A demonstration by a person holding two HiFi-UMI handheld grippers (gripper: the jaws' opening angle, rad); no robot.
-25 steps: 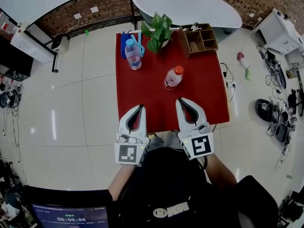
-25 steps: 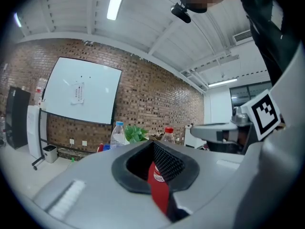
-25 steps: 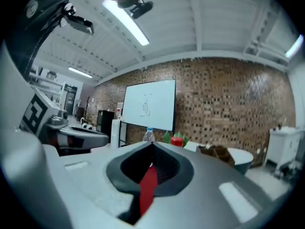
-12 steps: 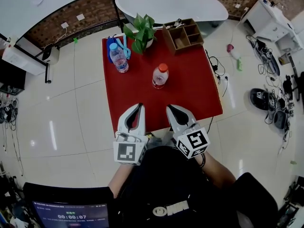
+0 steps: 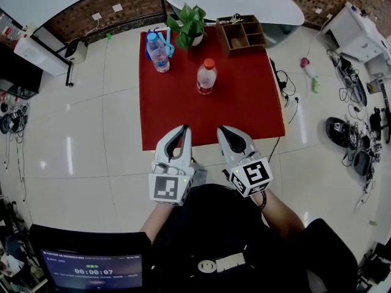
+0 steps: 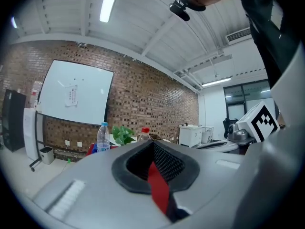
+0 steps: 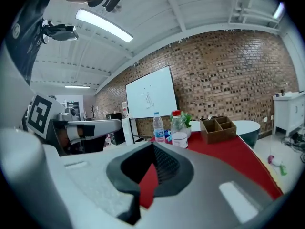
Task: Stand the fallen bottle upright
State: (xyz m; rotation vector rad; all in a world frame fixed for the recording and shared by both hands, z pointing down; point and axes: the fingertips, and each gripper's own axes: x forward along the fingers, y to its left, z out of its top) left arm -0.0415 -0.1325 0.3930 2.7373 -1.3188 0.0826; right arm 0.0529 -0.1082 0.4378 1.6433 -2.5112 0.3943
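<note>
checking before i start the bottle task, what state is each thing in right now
red-capped bottle: upright, cap on
blue-capped bottle: upright, cap on
potted plant: upright
wooden organizer: upright, open top
left gripper: shut, empty
right gripper: shut, empty

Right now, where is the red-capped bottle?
Head view: the red-capped bottle stands on the red table, past its middle, with the blue-capped bottle to its left and the wooden organizer behind-right.
</note>
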